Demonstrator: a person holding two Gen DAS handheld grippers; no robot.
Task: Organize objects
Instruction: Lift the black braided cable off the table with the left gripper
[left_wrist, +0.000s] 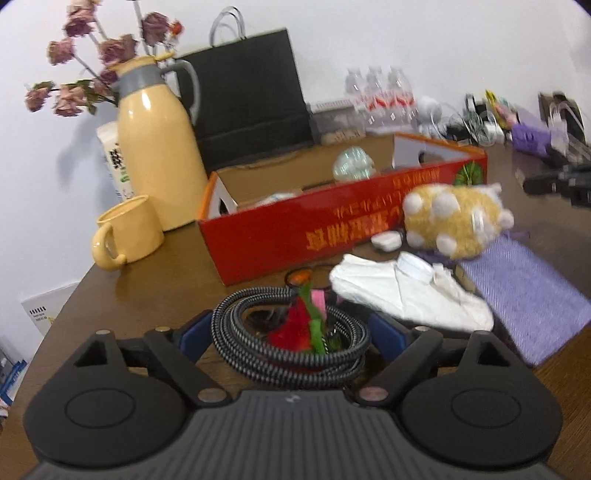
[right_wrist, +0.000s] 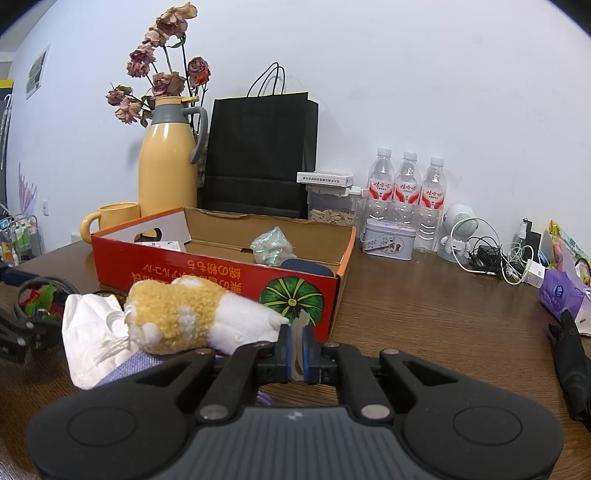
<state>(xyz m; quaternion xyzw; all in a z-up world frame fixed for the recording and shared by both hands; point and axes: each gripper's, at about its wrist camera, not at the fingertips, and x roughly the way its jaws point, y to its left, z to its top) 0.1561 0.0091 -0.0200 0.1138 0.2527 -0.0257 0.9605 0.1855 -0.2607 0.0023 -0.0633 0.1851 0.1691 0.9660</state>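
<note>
The left hand-held gripper (left_wrist: 291, 338) spreads wide around a coiled black braided cable (left_wrist: 288, 341), just before the red cardboard box (left_wrist: 295, 236); the right hand-held gripper (right_wrist: 297, 350) clamps a thin grey tag (right_wrist: 298, 332).

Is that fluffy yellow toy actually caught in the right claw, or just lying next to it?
Cannot tell. In the right wrist view the right claw is shut on a thin strip of something, and the plush toy sits right beside it, hiding any link.

Two wrist views, low over the desk (left_wrist: 155, 291)
Each looks forward along its tool toward the wall; both share the red box (left_wrist: 295, 236) (right_wrist: 207, 273), close ahead
</note>
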